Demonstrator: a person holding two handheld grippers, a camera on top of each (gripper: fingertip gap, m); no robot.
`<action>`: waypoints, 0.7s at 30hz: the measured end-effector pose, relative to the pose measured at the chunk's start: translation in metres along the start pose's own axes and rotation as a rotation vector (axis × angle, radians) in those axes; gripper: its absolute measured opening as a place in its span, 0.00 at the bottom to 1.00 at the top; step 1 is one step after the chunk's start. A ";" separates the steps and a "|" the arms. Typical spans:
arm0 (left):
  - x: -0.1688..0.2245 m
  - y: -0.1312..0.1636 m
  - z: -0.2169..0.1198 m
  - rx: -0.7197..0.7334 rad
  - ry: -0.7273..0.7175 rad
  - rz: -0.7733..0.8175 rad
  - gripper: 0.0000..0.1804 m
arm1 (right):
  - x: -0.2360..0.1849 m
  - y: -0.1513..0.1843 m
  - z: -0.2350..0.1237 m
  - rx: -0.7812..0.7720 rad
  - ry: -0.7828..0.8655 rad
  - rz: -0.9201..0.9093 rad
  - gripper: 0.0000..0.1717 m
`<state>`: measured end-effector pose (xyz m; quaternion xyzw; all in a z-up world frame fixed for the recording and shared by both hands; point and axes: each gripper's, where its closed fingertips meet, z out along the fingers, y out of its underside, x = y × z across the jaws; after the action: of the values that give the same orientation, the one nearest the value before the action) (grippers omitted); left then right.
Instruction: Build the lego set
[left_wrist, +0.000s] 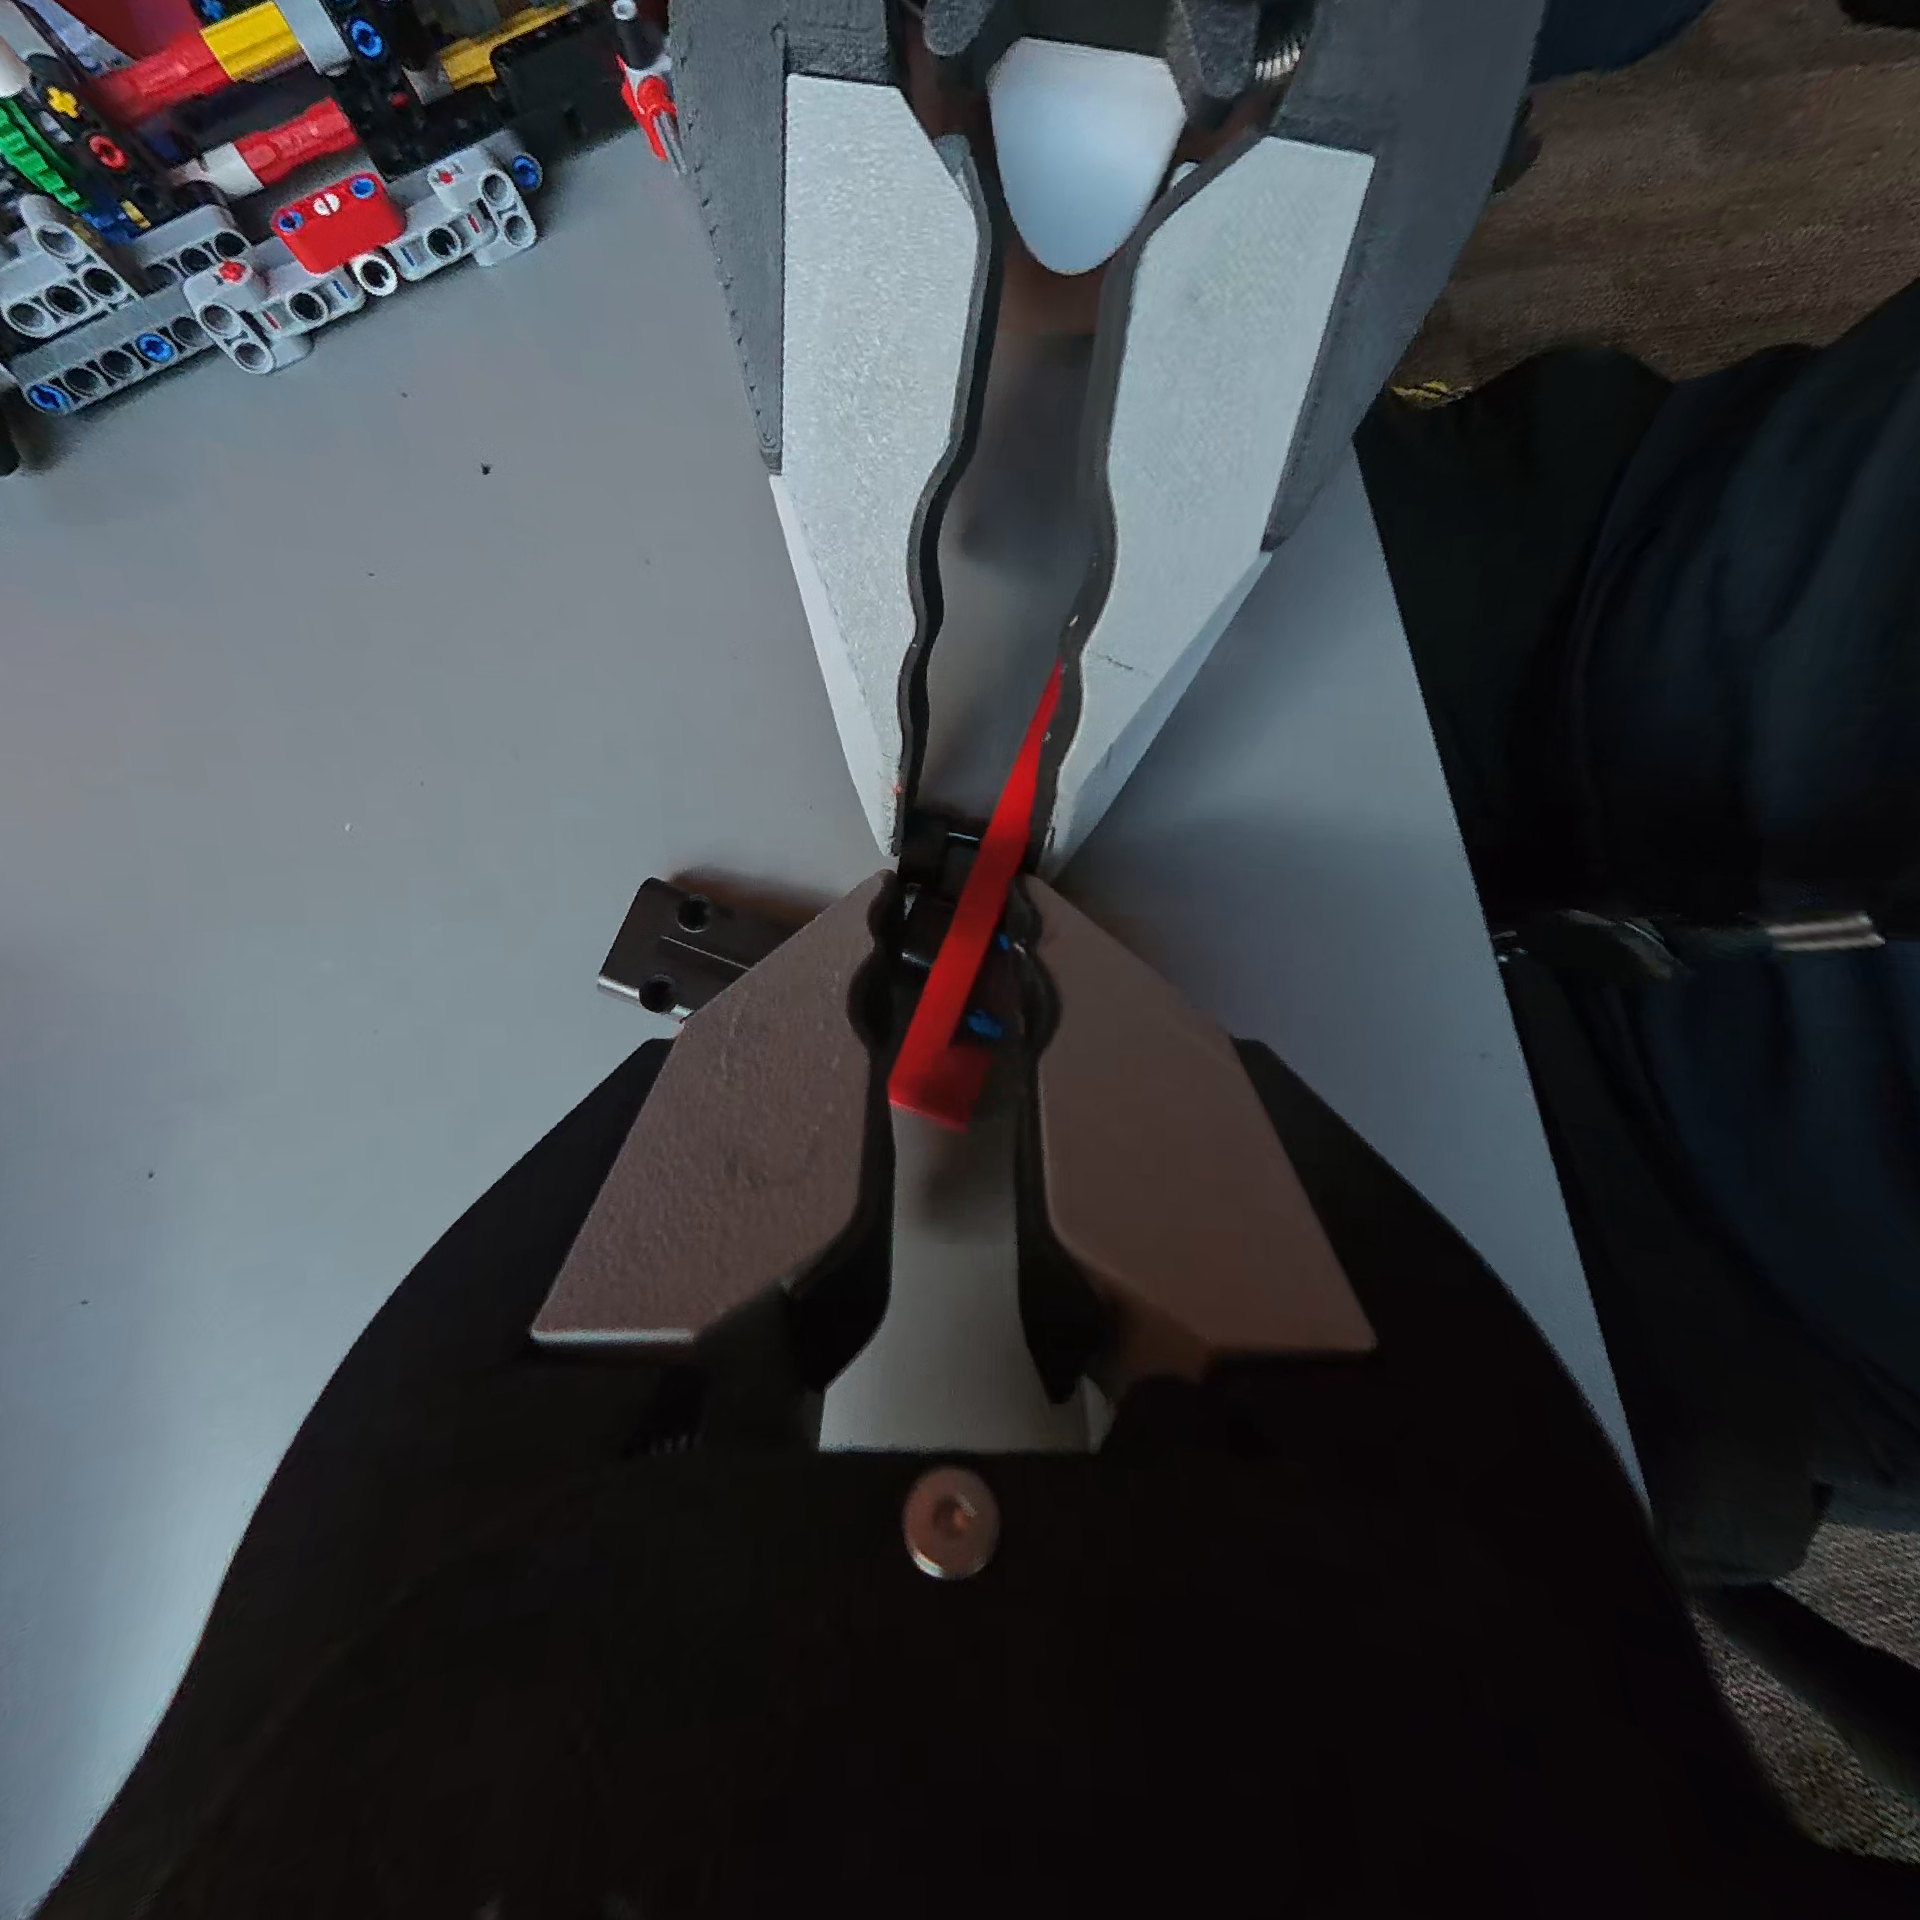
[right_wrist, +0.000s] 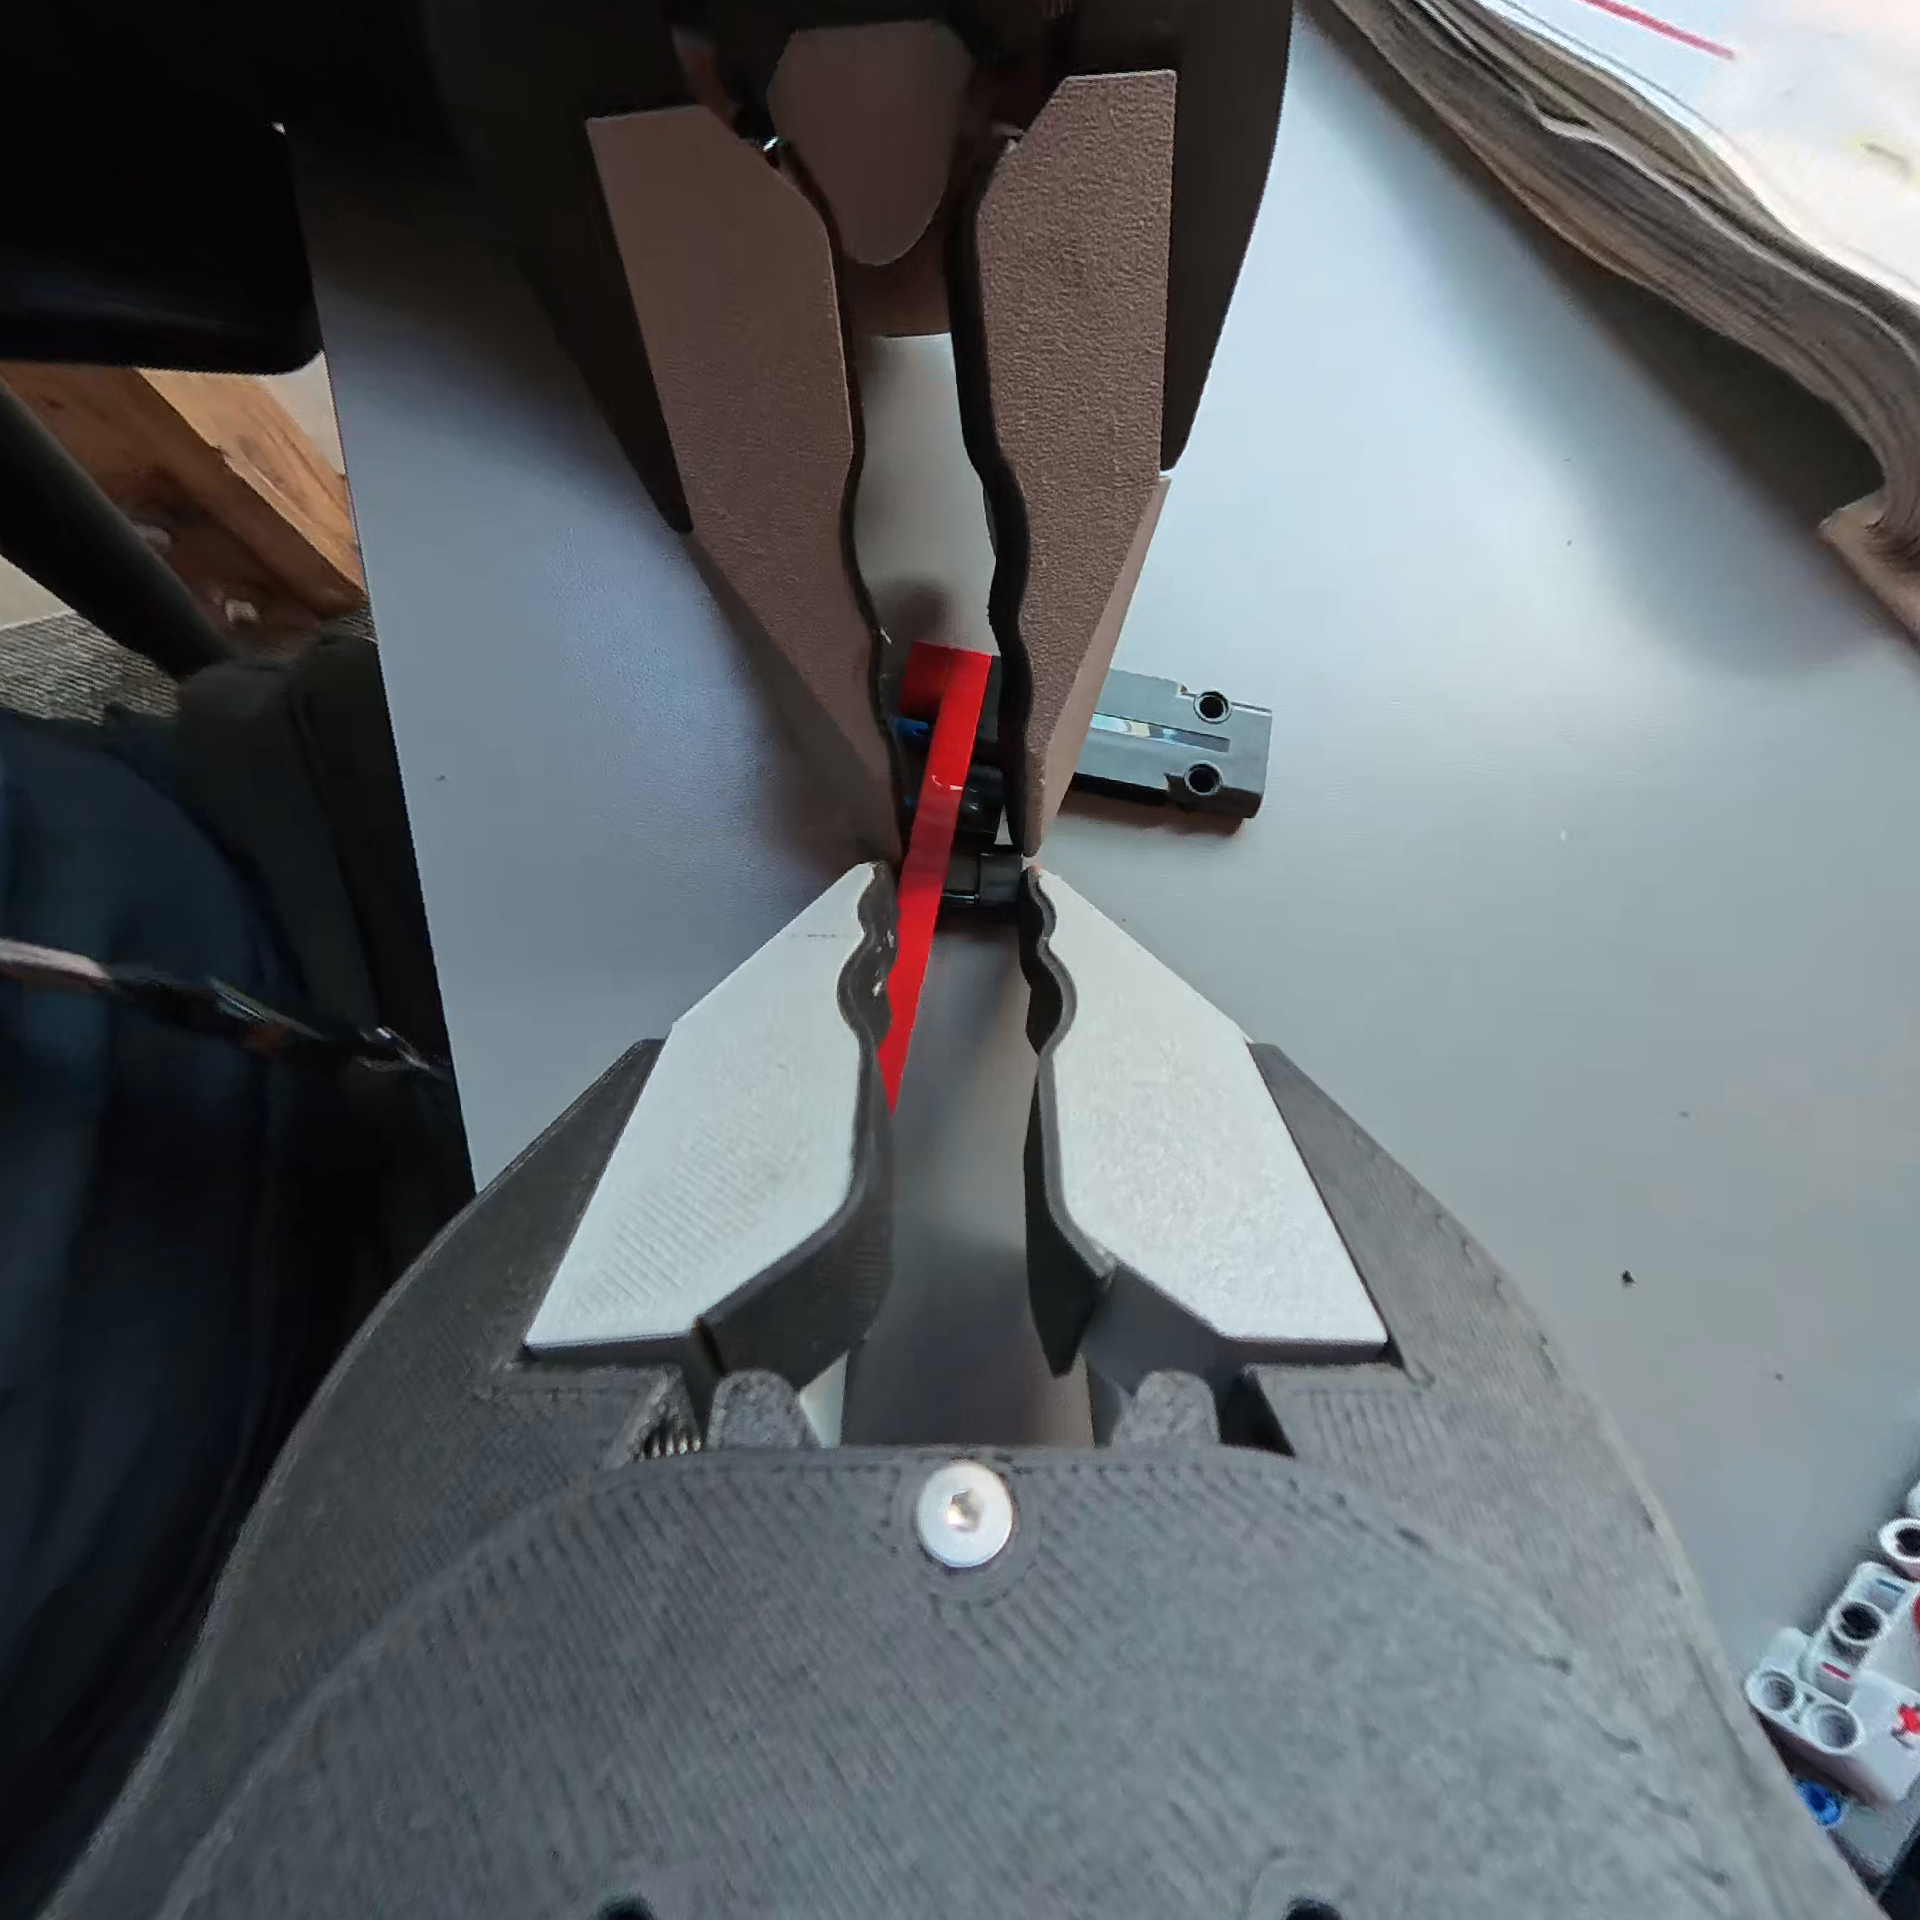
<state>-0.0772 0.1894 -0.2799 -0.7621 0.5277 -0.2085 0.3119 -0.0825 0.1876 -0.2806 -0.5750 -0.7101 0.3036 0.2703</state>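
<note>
Red plastic panel (right_wrist: 940, 821), thin and glossy, runs edge-on between the 2 grippers, joined to a small black block assembly (right_wrist: 982, 878) with blue pins (left_wrist: 985, 1023). It sits above the pale grey bench (left_wrist: 312, 831), near the bench's edge.

Handling, as a judgement: light, rigid moulded plastic; the smooth faces are likely slippery, and the push-fit joints could separate if twisted. Best hold looks to be the chunkier black blocks, not the thin red blade, which offers only a narrow edge.

Left tongs (left_wrist: 961, 966), brown-faced, are closed around the assembly's near end: red panel and black parts fill the narrow gap between the wavy pads. Right tongs (right_wrist: 956, 914), white-faced, meet them tip to tip and are closed on the other end; the black block bridges the pads at the tips, and the red blade lies along the left pad (right_wrist: 868, 966).

Left wrist view only: a heap of building-kit beams and connectors (left_wrist: 260, 208), grey, red, black and yellow, at the bench's far corner; dark fabric (left_wrist: 1662, 727) beyond the bench edge.

Right wrist view only: the whole of the dark grey flat piece with 2 holes (right_wrist: 1184, 743) lying on the bench just beside the left tongs (the left view shows only 1 end); a few white connectors (right_wrist: 1839, 1683) at lower right; a folded brown cover (right_wrist: 1662, 260) at upper right; wooden furniture (right_wrist: 208, 488) off the bench.
</note>
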 end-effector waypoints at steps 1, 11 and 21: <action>0.000 0.000 0.000 0.000 -0.003 0.002 0.10 | 0.000 0.000 0.000 0.000 0.007 -0.008 0.13; 0.000 0.000 0.000 0.032 -0.017 -0.009 0.10 | 0.000 0.000 0.000 0.000 -0.013 -0.015 0.13; 0.000 0.000 0.000 0.035 -0.021 0.007 0.10 | -0.002 0.002 -0.003 0.001 -0.051 -0.070 0.15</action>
<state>-0.0772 0.1893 -0.2795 -0.7568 0.5235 -0.2084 0.3314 -0.0785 0.1862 -0.2806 -0.5416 -0.7363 0.3088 0.2630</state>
